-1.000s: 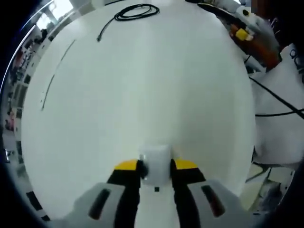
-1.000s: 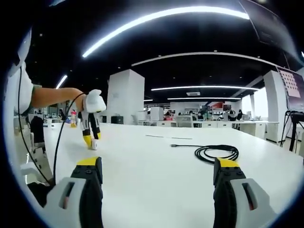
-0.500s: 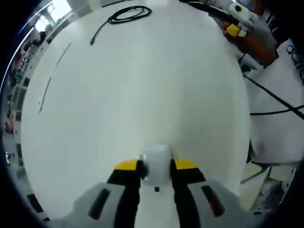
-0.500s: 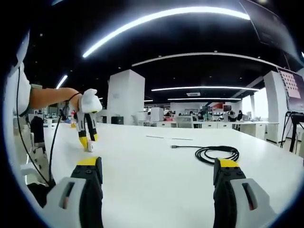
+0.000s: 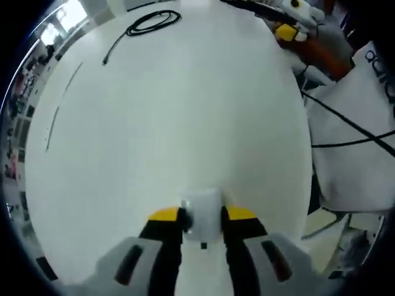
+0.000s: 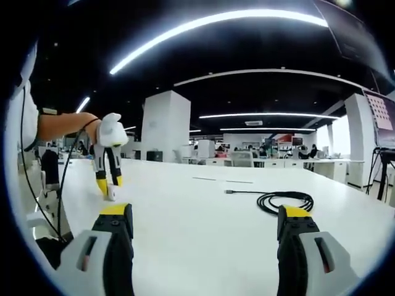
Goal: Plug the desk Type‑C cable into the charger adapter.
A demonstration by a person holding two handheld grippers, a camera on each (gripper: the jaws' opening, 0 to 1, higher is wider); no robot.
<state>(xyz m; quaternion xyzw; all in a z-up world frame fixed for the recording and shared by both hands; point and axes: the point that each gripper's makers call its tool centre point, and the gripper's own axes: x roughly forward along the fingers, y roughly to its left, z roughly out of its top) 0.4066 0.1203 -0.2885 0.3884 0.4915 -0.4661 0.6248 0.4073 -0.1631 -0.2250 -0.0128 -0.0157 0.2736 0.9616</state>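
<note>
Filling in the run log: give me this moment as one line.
left tongs: shut on charger adapter | right tongs: open, holding nothing | Type-C cable: coiled on white table, unplugged | stage: adapter held, cable ungrasped

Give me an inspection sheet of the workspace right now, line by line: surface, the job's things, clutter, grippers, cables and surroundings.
Surface: white table, wide and plain.
Job's things: white charger adapter held between the left gripper's fingers; black Type-C cable lies coiled on the table, its free end stretched out flat.
Clutter: two thin dark lines lie on the table beyond the cable; too small to identify.
Grippers: left gripper shut on the adapter, tips near the tabletop; right gripper open, holding nothing, low over the table and facing the cable.
Cables: a thin black lead hangs from the left gripper.
Surroundings: large open office with white pillar, ceiling light strips and distant desks.
</note>
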